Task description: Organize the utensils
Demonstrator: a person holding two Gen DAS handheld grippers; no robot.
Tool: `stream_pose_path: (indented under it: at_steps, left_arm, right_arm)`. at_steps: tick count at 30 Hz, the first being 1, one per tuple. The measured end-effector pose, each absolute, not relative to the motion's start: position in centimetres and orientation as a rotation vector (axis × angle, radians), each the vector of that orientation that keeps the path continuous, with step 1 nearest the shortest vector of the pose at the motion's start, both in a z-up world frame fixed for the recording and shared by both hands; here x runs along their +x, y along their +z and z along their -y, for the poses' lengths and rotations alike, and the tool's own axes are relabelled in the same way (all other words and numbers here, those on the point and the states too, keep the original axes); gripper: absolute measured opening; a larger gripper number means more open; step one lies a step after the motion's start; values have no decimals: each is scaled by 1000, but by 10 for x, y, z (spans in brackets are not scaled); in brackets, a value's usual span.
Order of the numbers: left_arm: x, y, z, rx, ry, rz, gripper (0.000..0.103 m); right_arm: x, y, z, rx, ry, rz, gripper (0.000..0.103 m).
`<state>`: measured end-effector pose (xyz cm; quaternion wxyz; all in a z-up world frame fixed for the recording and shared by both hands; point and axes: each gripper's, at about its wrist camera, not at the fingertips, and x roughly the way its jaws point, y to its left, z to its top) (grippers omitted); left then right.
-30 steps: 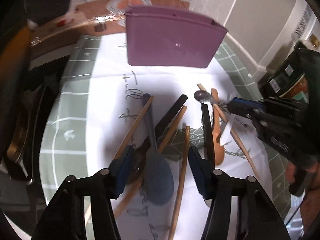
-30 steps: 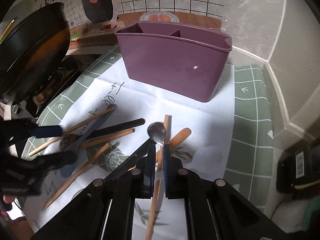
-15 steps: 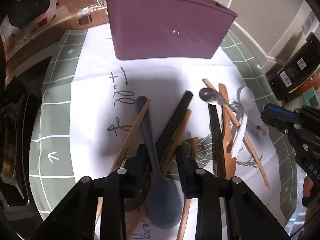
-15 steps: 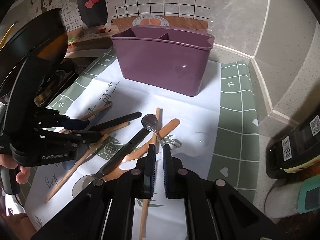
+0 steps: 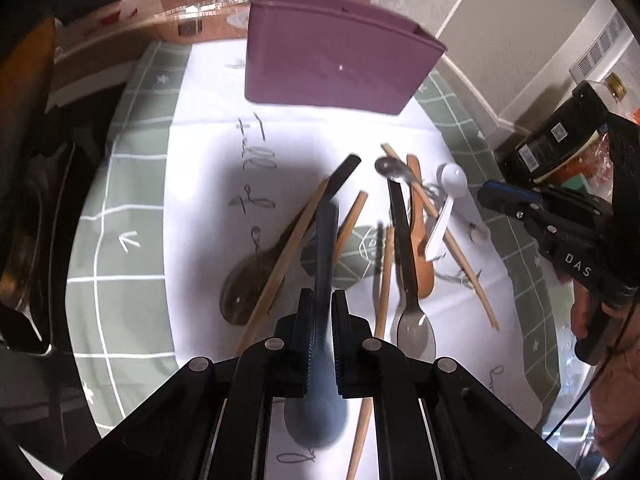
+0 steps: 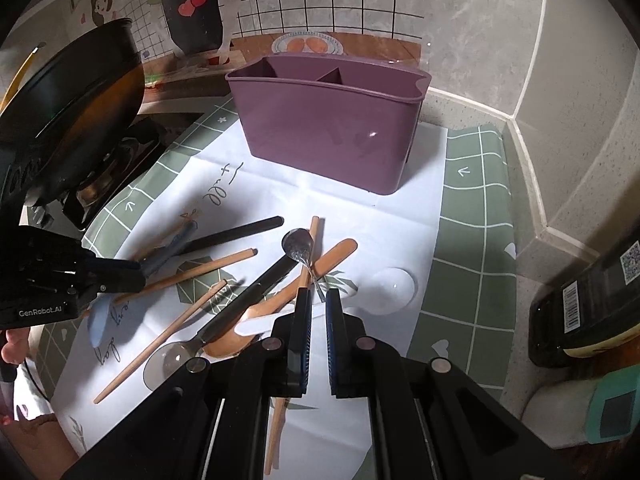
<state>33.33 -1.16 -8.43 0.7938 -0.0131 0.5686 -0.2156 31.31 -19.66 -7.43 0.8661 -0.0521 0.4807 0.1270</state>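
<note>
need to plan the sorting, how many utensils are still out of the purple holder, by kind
wooden chopsticks: 4
black-handled spoons: 2
wooden spoon: 1
small metal spoon: 1
white spoon: 1
blue-grey spoon, in the left gripper: 1
total: 10
</note>
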Motion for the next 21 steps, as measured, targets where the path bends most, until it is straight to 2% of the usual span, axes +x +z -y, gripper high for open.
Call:
stream_pose_path:
  at_steps: [13, 17, 21]
  left_arm:
    - [372, -99, 39, 63, -453, -1334, 13]
    - [379, -103, 50, 82, -474, -1362, 21]
    - [387, -108, 57, 82, -464, -1374, 22]
  right_arm:
    - [305, -77, 196, -93, 306, -1014, 6]
    - [302, -77, 198, -104, 318, -1017, 6]
    - [301, -77, 202, -91, 320, -1019, 6]
